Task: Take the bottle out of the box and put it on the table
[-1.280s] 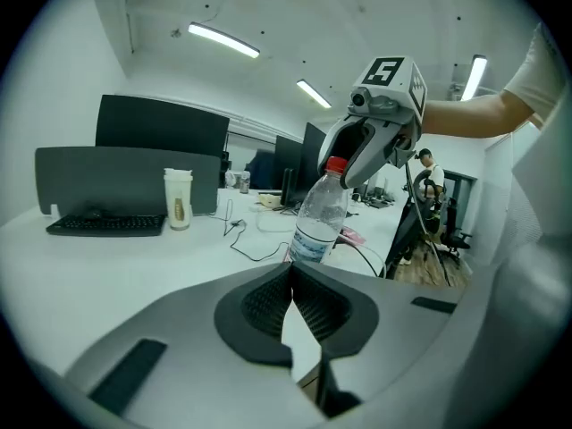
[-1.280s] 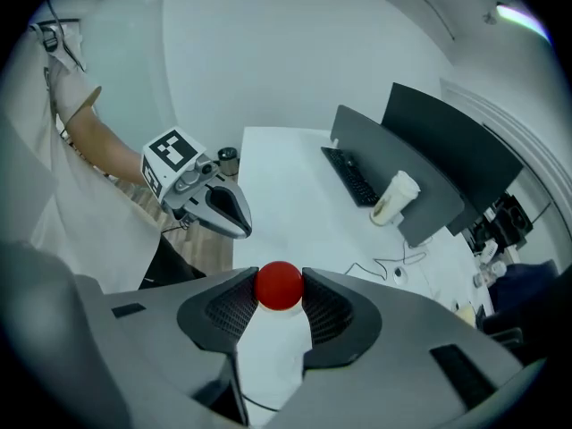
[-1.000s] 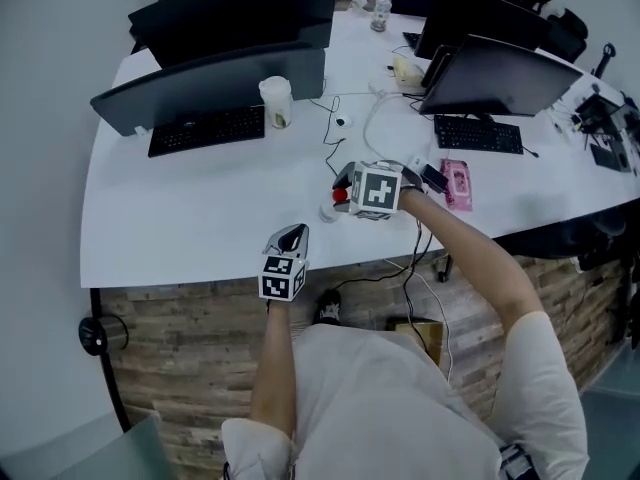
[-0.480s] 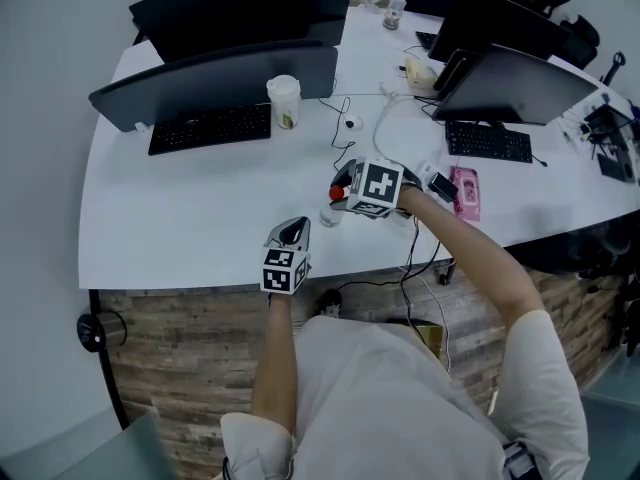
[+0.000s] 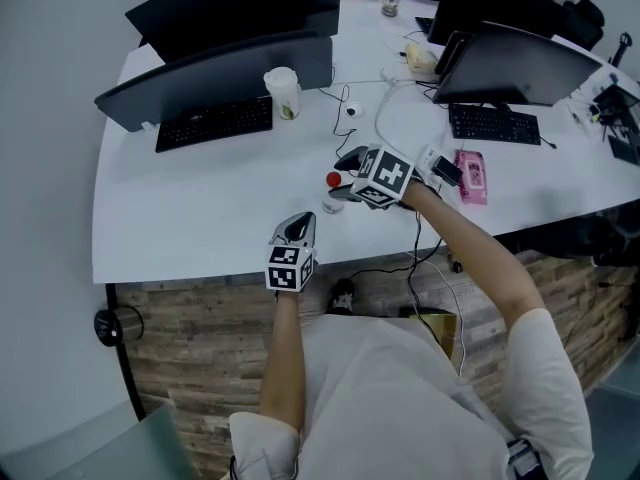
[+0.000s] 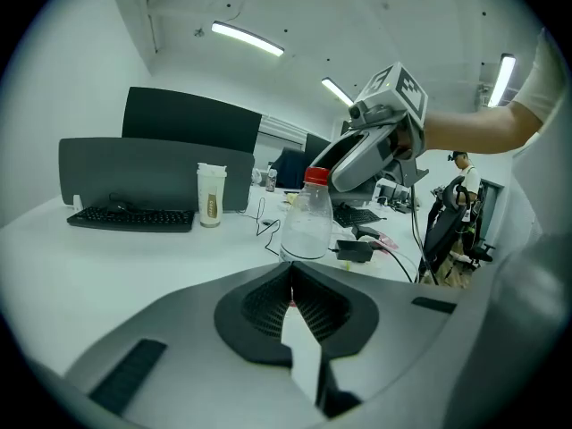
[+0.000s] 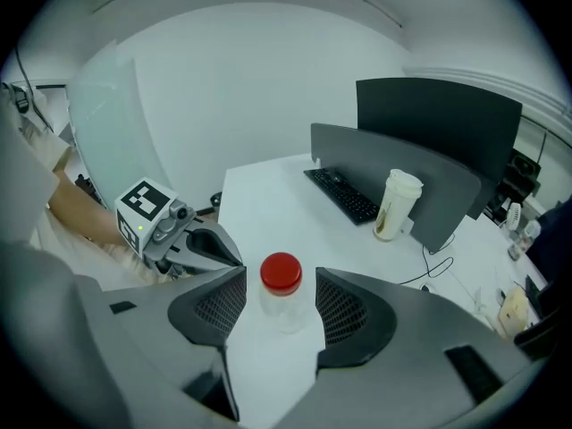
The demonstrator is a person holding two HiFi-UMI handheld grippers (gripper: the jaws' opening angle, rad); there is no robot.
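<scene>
**Status of the work item.** The clear plastic bottle with a red screw cap (image 7: 282, 295) stands upright on the white bench (image 5: 200, 203). It is close to the near edge and about midway along the bench. A white lidded paper cup (image 5: 282, 90) and a black keyboard (image 5: 213, 123) lie well apart from it, on the far side.

**Right hand-held gripper** (image 5: 345, 175). It reaches in from the right and straddles the bottle. Its jaws have just been opening and stand wide, with one pad on each side of the cap and neck. A gap shows on both sides, so neither pad presses the bottle.

**Left hand-held gripper** (image 5: 298, 228). It hovers over the near edge of the bench, near and slightly left of the bottle. Its jaws are closed together on nothing, and it does not touch the bottle.

**Progress (judgement).** The bottle rests on the bench unsupported, so the placing step appears complete. No box can be identified on the bench. What is left is to draw the right hand-held gripper back clear of the bottle. The bottle looks light and tall, so a brush from either pad could tip it.
</scene>
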